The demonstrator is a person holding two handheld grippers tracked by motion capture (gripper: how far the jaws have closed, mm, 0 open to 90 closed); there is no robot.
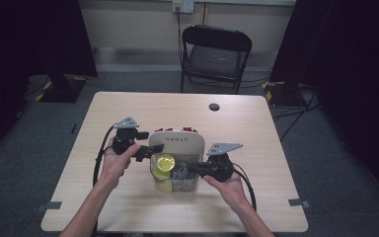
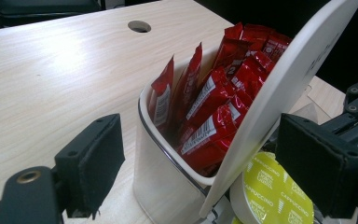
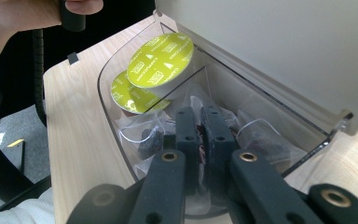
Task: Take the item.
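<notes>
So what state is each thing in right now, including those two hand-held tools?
Left gripper: jaws open, either side of the organizer.
Right gripper: jaws shut on a clear tea bag packet.
Organizer: upright.
Red sachets: standing in the rear compartment.
Yellow-lidded capsules: tilted in the front clear tray.

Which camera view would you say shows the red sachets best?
The left gripper view: the red sachets stand upright, close and sharp, in the white container's rear compartment. The high view gives only small red tips behind the lid.
</notes>
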